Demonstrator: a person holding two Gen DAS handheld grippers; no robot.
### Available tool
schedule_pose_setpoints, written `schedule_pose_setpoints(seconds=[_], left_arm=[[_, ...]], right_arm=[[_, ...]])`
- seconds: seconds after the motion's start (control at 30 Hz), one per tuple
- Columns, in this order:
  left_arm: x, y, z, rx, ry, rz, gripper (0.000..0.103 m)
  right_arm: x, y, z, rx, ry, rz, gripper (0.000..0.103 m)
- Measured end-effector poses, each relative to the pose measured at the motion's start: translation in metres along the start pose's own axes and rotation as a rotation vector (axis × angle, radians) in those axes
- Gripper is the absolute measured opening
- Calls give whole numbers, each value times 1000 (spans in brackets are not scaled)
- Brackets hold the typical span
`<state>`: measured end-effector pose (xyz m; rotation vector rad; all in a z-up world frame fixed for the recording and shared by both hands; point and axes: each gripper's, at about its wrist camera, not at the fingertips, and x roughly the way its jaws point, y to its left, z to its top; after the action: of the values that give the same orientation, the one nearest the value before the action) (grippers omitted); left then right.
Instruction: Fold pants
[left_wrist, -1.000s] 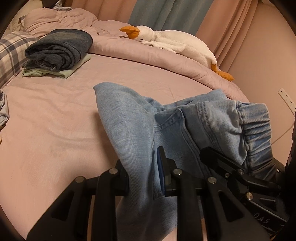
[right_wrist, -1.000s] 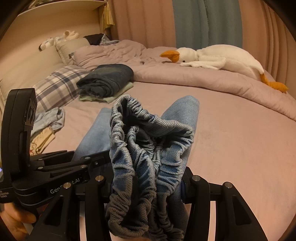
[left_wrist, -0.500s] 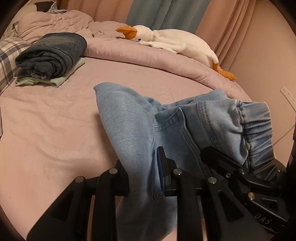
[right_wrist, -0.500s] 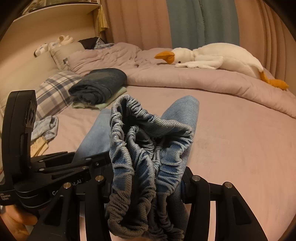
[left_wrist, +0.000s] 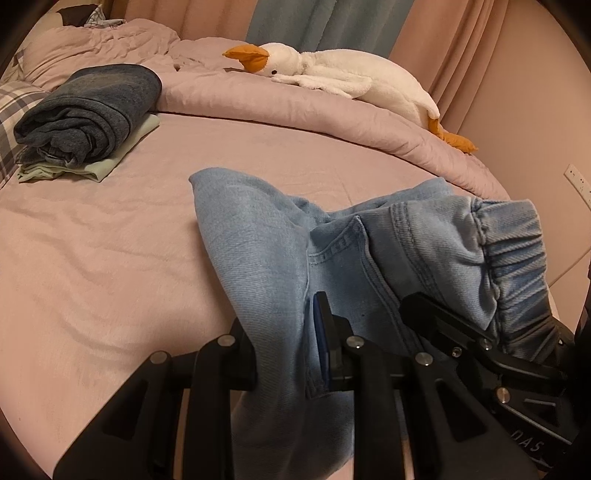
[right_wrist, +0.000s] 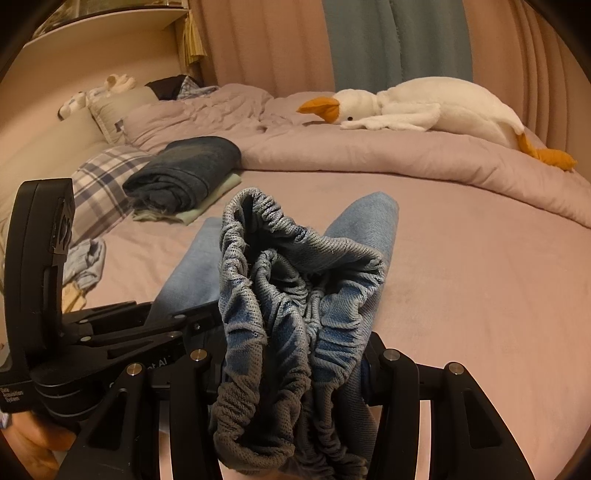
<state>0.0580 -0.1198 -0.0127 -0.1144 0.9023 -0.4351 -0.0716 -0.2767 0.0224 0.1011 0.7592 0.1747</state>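
Observation:
Light blue denim pants (left_wrist: 258, 243) with an elastic waistband lie partly on the pink bed, their far end resting on the sheet. My left gripper (left_wrist: 284, 354) is shut on the pants near a side seam. My right gripper (right_wrist: 295, 373) is shut on the bunched elastic waistband (right_wrist: 295, 280), which stands up between its fingers. The right gripper (left_wrist: 480, 350) shows at the lower right of the left wrist view, close beside the left one. The left gripper (right_wrist: 122, 332) shows at the left of the right wrist view.
A folded dark blue garment (left_wrist: 88, 110) on a pale green one (left_wrist: 125, 151) lies at the far left. A white goose plush (left_wrist: 343, 74) rests on the rolled pink duvet (left_wrist: 295, 110) at the back. A plaid pillow (right_wrist: 99, 188) and small clothes (right_wrist: 85, 258) are at left.
Both grippers, still holding the pants, have shifted to the left across the bed; the folded stack and goose sit further right in view. Grips are unchanged.

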Motion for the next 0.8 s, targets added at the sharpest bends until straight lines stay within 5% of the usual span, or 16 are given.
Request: schedule_pose_setpoints(seconds=[0.43,0.8], left_arm=[[18,8,1,-2,46,24,27],[29,21,-4,-6,88,66,37]], right_arm=[[14,-9,0,46,44,14,51],[30,-50,-11,242,137,60,53]])
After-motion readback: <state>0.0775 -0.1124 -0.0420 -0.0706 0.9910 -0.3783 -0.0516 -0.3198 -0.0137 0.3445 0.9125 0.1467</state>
